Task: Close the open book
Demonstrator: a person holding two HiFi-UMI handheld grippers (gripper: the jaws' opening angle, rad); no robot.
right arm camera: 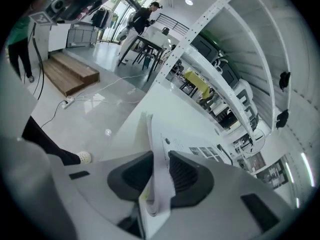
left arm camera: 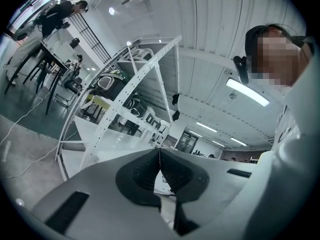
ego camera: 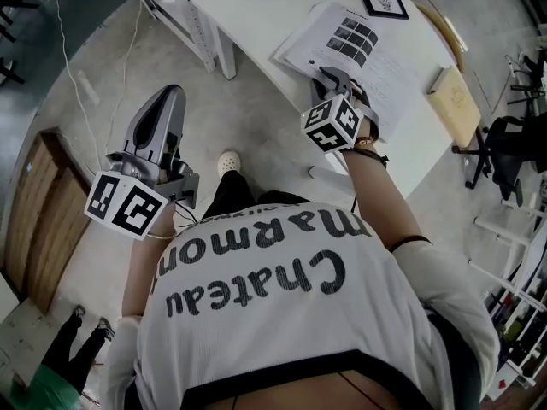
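So the right gripper (right arm camera: 159, 164) is pinching the book (ego camera: 385, 58) pages in its jaws, folding them over probably comes next; left gripper (left arm camera: 160, 159) is idling, jaws pressed together

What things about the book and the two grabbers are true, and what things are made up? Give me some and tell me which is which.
1. The right gripper has pages of the book pinched between its jaws. True.
2. The left gripper has its jaws wide apart. False: they are together, with nothing in them.
3. The book lies open on the white table. True.
4. The left gripper touches the book. False: it is over the floor, away from the table.
5. The framed picture lies on the floor. False: it is on the table, beyond the book.
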